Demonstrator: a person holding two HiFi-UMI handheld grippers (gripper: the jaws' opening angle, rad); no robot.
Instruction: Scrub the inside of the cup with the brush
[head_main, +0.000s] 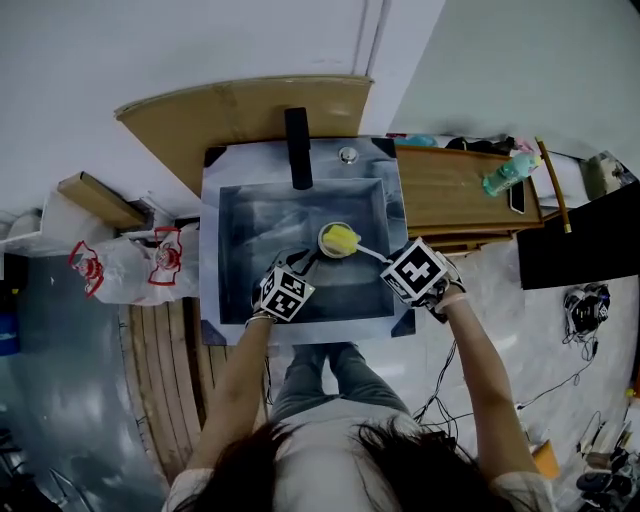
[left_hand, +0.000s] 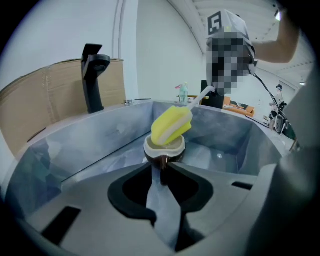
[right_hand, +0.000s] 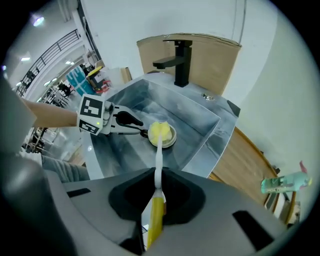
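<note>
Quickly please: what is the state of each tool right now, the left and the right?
The left tool: closed on the cup, at its near side.
The right tool: closed on the handle of the brush.

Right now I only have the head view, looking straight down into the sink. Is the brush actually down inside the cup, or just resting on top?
Observer: The left gripper view shows it side-on. Only the lower end of the sponge head is in the cup; most of it stands tilted above the rim.
Reviewer: Is the cup held?
Observer: Yes, the left tongs pinch its dark outer wall at their tips.
Reviewer: And the brush?
Observer: The right tongs are shut on the white stem of the brush handle.
</note>
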